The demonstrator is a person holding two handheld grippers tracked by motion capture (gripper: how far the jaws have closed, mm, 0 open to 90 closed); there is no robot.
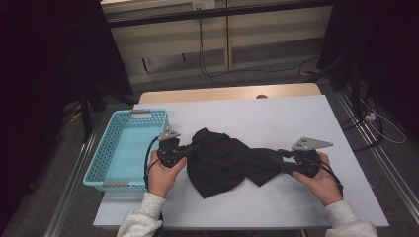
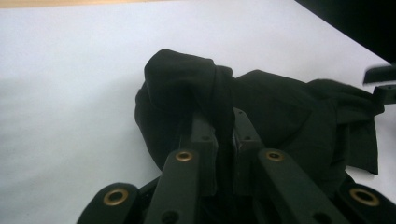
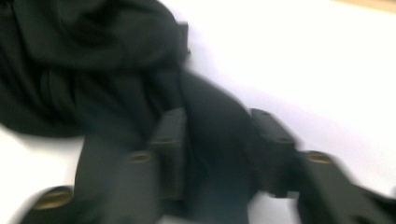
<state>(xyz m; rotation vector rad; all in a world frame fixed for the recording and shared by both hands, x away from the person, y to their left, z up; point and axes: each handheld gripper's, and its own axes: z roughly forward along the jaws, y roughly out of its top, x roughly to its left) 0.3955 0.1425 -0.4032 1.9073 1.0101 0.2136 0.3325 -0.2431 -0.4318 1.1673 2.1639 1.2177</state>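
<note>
Black cloth (image 1: 225, 160) lies crumpled mid-table on a white sheet (image 1: 276, 118), a gripper at each end.

Left gripper (image 1: 189, 148) is clamped on a bunched fold at the cloth's left edge; in the left gripper view its jaws stand nearly together with the fabric pinched between them. Right gripper (image 1: 280, 160) sits at the cloth's right corner; in the blurred right gripper view its jaws stand partly apart with cloth lying between them, and I cannot tell whether the pads press on it. A turquoise basket (image 1: 111, 148) stands just left of the left hand (image 1: 163, 173), near the cloth but apart from it. No brand, label or writing is legible anywhere.
</note>
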